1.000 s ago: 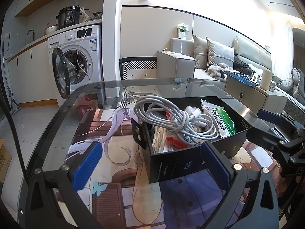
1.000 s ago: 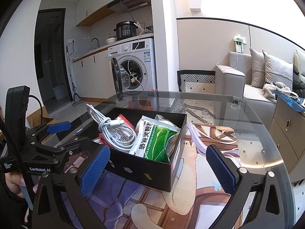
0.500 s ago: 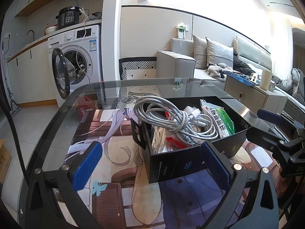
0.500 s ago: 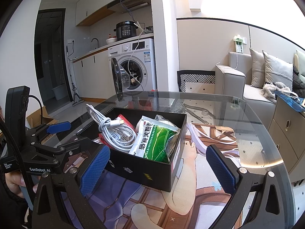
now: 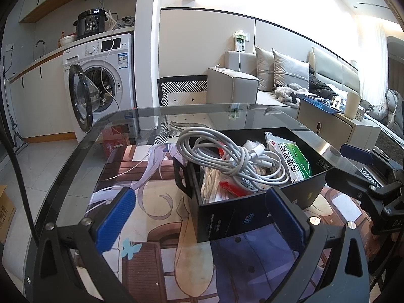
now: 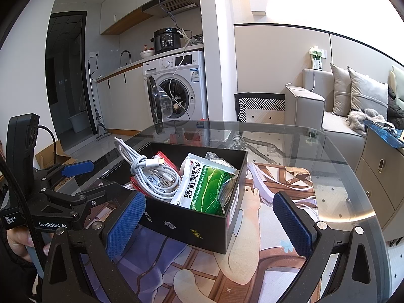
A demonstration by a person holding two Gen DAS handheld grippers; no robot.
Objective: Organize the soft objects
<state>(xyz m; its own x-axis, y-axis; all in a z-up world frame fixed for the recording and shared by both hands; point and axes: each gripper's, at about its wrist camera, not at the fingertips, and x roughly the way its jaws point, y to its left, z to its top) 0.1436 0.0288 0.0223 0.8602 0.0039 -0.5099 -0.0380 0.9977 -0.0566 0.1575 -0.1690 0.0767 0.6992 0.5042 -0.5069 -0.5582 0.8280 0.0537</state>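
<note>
An open black box point(image 5: 227, 217) stands on the illustrated mat of a glass table. Inside it, a coiled white cable point(image 5: 227, 156) lies on top of red packets point(image 5: 232, 186) and white wrappers, beside a green and white pouch point(image 5: 290, 159). My left gripper point(image 5: 199, 214) is open, its blue pads straddling the box's near corner without touching it. In the right wrist view the same box point(image 6: 192, 222), cable point(image 6: 151, 176) and pouch point(image 6: 202, 189) sit just beyond my right gripper point(image 6: 209, 223), which is open and empty. A hand holds the left gripper point(image 6: 93, 179) at the box's left side.
The glass table's rim point(image 5: 75, 156) curves on the left and far side. Beyond it stand a washing machine point(image 5: 101, 75) with its door open, a grey sofa point(image 5: 252, 83) and a low cabinet point(image 6: 378, 176) to the right. A cardboard box point(image 6: 50, 156) sits on the floor.
</note>
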